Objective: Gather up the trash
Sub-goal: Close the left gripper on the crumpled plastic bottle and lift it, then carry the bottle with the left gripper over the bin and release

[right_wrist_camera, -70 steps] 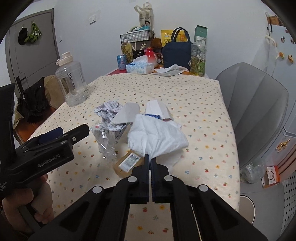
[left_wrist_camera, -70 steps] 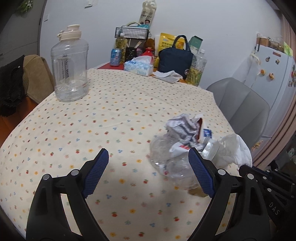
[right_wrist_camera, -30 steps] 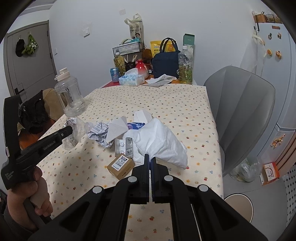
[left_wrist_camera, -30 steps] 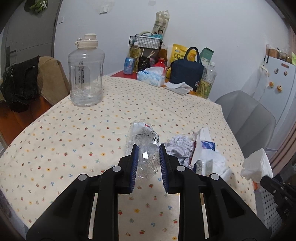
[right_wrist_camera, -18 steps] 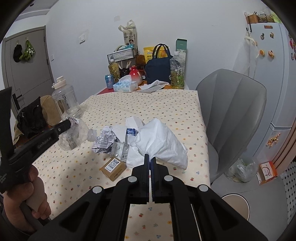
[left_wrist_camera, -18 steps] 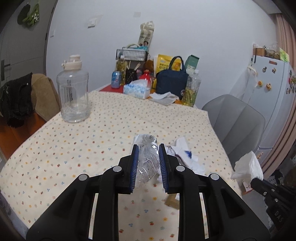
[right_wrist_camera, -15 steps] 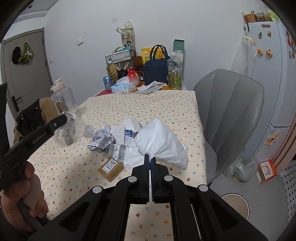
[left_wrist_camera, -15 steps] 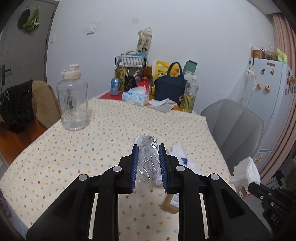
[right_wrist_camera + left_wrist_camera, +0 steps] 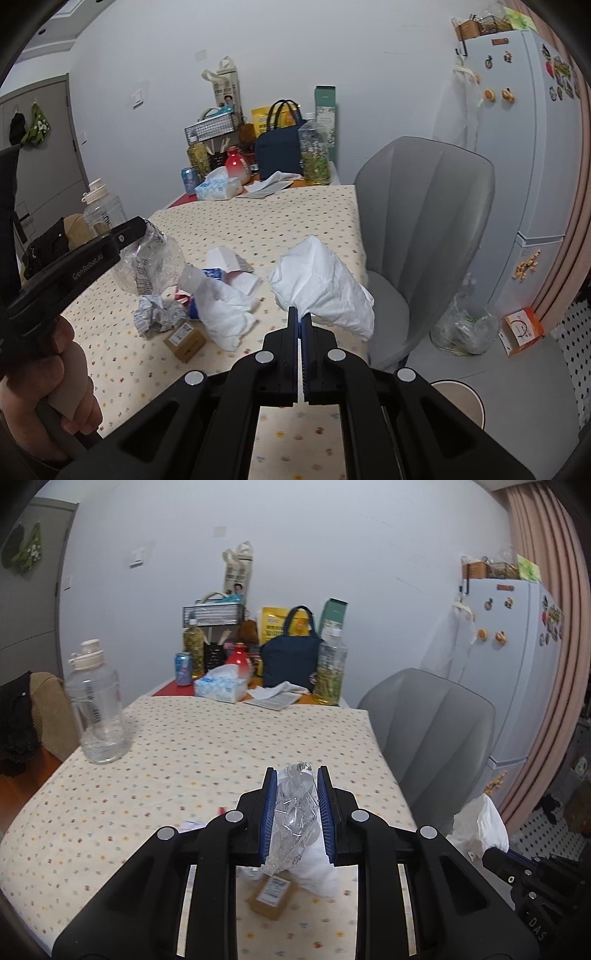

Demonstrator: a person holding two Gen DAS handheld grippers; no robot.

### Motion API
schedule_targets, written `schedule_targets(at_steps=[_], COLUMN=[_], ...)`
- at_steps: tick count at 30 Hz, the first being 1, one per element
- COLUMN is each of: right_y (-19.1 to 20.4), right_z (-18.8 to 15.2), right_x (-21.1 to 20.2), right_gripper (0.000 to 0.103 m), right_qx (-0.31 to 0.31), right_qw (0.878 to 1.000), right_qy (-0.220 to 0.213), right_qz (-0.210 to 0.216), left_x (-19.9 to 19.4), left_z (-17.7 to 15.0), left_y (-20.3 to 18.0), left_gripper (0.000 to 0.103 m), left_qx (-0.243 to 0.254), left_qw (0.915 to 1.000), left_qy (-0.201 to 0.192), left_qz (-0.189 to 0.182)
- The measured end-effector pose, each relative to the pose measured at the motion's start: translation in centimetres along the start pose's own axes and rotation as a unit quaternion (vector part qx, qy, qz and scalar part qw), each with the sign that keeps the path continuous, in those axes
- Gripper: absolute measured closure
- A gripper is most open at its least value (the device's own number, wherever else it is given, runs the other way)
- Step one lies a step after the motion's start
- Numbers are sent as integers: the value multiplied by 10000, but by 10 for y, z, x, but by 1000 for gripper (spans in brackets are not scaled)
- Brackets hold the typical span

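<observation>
My left gripper [image 9: 295,812] is shut on a crushed clear plastic bottle [image 9: 293,818] and holds it above the table's near edge; the bottle also shows in the right wrist view [image 9: 155,264]. My right gripper [image 9: 300,321] is shut on a white plastic bag [image 9: 325,286], held up beside the table's right side. On the dotted tablecloth [image 9: 258,225] lie a crumpled paper ball [image 9: 159,315], a small brown box [image 9: 184,341], white tissue [image 9: 225,310] and a white carton [image 9: 229,264].
A grey chair [image 9: 421,225] stands right of the table. A big clear water jug [image 9: 98,716] stands at the left. Bottles, a tissue box [image 9: 221,688] and a navy bag [image 9: 291,662] crowd the far end. A fridge [image 9: 524,686] is at right. A bin [image 9: 460,402] is on the floor.
My left gripper closed on the crushed bottle, lifted it off the table and drew it back toward the near edge. My right gripper stayed shut on the white bag and rose with it.
</observation>
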State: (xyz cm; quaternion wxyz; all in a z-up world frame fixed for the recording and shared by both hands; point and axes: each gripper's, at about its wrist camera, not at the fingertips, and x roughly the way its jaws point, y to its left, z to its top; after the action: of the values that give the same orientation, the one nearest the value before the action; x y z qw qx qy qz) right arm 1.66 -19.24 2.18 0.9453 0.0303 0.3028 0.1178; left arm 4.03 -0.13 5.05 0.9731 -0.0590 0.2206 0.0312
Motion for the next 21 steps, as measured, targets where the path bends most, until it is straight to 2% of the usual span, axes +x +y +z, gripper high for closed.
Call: schedule_targets(at_steps=[12, 21], right_y=[-78, -140], right_z=[-5, -17], right_x=[-15, -19], right_gripper=[100, 100], right_qx=[543, 1021], right_qw=[9976, 9919], right_qy=[-94, -43], right_qz=[-419, -751], left_x=[15, 47], left_z=[-1, -21], left_y=[-94, -171], left_gripper=[81, 81], left_qx=[572, 1022], left_qw=[9957, 9863], left_qy=[152, 573], left_qz=[-706, -1165])
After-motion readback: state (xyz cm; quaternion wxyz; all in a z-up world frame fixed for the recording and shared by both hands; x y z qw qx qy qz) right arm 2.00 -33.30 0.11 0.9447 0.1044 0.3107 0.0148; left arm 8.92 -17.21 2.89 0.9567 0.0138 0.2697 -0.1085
